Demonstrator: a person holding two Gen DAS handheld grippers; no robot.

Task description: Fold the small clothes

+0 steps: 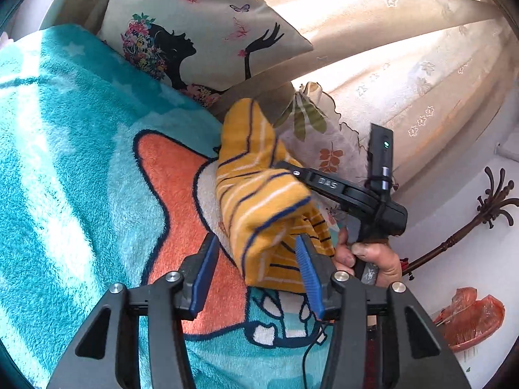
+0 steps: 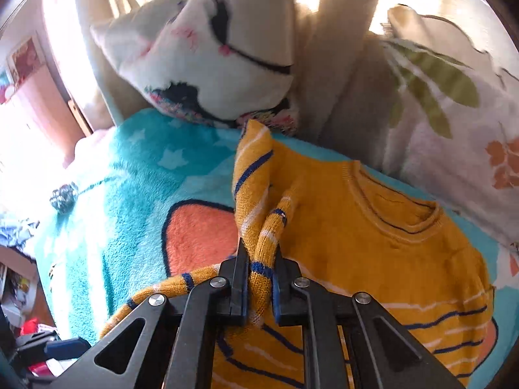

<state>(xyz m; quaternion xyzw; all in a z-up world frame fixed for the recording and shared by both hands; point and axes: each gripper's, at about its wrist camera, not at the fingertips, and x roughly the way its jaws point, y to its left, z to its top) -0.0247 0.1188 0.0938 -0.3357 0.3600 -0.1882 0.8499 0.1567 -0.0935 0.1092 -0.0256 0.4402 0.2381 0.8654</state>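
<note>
Lying on the turquoise fleece blanket (image 2: 129, 175) just ahead of your right tongs (image 2: 261, 278), the mustard striped sweater (image 2: 382, 253) has one sleeve pinched between their closed pads. Your left tongs (image 1: 256, 272) stand open, the lifted sleeve hanging between the blue pads (image 1: 308, 269) without being squeezed. Beyond the sweater a printed cushion (image 1: 207, 32) and a leaf-patterned pillow (image 2: 454, 97) lean against cream curtains (image 1: 405, 48). To the right of your left tongs, your right hand (image 1: 373, 256) grips its handle above a pale floor.
</note>
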